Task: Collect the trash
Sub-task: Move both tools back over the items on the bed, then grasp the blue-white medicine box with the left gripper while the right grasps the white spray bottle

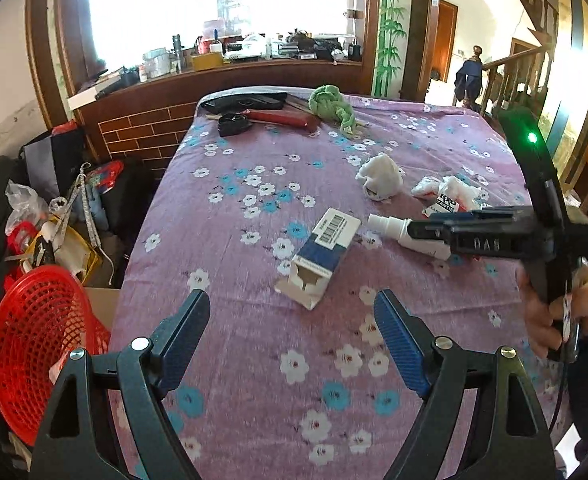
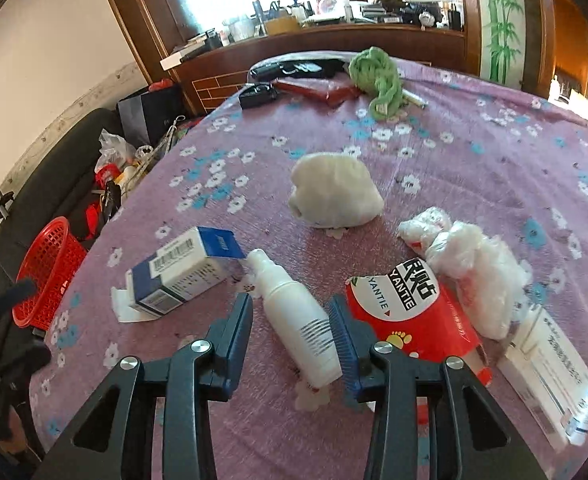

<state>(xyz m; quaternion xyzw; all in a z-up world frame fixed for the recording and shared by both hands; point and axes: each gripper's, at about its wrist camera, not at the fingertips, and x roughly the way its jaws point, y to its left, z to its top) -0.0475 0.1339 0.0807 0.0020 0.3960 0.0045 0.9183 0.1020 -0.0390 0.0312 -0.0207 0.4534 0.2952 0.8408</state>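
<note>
- The right gripper (image 2: 290, 320) is straddling the white spray bottle (image 2: 294, 316), which lies on its side on the tabletop (image 2: 473, 152) with its nozzle pointing away toward the blue-and-white carton (image 2: 182, 276).
- Its pads are apart on either side of the bottle body, and I'd judge they are not pressing it yet; the right-hand pad looks very near the wall of the bottle.
- To do this well: keep the bottle centred between the pads and clamp across the fat body, not the thin neck (round plastic likes to squirt out sideways).
- Watch the red-and-white packet (image 2: 409, 312) just beside the right-hand pad; closing could pinch its edge along with the bottle.
- The left gripper (image 1: 292, 334) hangs over bare cloth with its jaws wide apart and nothing between them, short of the same carton (image 1: 321, 256).
- The red basket (image 1: 34, 340) sits off the tabletop's left edge, lower down, and looks like the likely drop spot, so lift clear before swinging over.
- More trash waits beyond: a white crumpled wad (image 2: 335, 196) and a crinkled plastic wrapper (image 2: 465, 260), both well clear of this grasp.
</note>
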